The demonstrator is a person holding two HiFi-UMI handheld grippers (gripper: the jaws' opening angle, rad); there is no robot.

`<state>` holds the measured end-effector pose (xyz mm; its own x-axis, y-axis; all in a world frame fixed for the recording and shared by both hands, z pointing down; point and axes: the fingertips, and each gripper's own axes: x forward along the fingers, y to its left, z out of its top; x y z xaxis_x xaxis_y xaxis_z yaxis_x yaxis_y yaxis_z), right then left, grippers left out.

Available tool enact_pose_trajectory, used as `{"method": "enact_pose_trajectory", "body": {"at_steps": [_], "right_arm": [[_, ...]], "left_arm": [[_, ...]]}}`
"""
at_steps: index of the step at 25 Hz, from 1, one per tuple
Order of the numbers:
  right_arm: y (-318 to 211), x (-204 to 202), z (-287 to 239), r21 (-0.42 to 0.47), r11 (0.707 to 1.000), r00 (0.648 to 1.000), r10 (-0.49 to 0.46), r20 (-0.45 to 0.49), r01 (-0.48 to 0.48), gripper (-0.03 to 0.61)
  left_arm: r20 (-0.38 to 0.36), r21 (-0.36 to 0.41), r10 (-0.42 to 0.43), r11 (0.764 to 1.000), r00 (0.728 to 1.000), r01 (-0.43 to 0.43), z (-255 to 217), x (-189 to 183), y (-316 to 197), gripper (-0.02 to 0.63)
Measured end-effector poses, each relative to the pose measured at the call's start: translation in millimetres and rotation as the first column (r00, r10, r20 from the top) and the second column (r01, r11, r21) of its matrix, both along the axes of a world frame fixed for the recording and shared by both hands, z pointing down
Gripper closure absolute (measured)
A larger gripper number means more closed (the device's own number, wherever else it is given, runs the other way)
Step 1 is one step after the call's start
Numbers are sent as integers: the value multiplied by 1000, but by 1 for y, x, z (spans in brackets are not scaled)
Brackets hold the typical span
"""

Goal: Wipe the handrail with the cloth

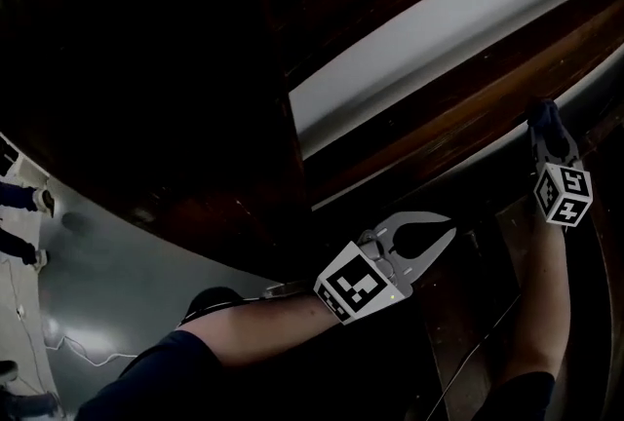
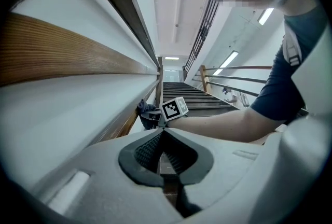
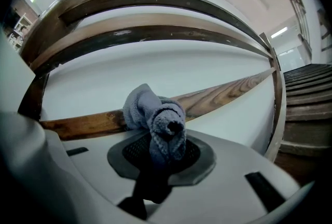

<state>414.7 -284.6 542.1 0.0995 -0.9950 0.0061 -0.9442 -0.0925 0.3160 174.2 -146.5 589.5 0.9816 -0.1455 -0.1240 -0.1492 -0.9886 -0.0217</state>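
A blue-grey cloth [image 3: 155,116] is bunched in my right gripper [image 3: 165,148], which is shut on it. The cloth presses against a brown wooden handrail board [image 3: 223,94] that curves along a white wall panel. In the head view the right gripper [image 1: 543,112] reaches up to the rail [image 1: 458,117], with the cloth [image 1: 548,120] at its tip. My left gripper [image 1: 450,226] hangs lower and to the left, off the rail. In the left gripper view its jaws [image 2: 163,137] meet at the tips with nothing between them. Ahead of it I see the cloth [image 2: 145,112] at the rail [image 2: 52,52].
Wooden stairs [image 2: 184,94] climb ahead, to the right of the balustrade. A wooden post [image 3: 277,109] ends the rail near the steps [image 3: 306,109]. A metal railing [image 2: 244,80] runs on the far side. Far below lies a grey floor [image 1: 107,263] with people's feet [image 1: 29,205].
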Motion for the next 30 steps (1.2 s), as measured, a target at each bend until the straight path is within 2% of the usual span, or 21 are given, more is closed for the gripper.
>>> {"method": "enact_pose_trajectory", "body": {"at_steps": [8, 11, 16, 22, 30], "right_arm": [[-1, -1, 2, -99, 991, 994, 91, -53, -95, 485], [5, -7, -1, -118, 986, 993, 115, -9, -115, 485], [13, -35, -25, -174, 980, 995, 100, -12, -100, 485], [34, -52, -75, -248, 965, 996, 90, 17, -83, 485], [89, -88, -142, -350, 936, 997, 52, 52, -31, 485]], "left_arm": [[-53, 36, 52, 998, 997, -50, -27, -36, 19, 612], [-56, 12, 90, 996, 994, -89, -49, -45, 32, 612], [-28, -29, 136, 990, 990, -137, -97, -54, 54, 612], [16, -63, 192, 980, 981, -191, -173, -63, 102, 612], [31, -68, 140, 988, 990, -138, -299, -84, 134, 612]]}}
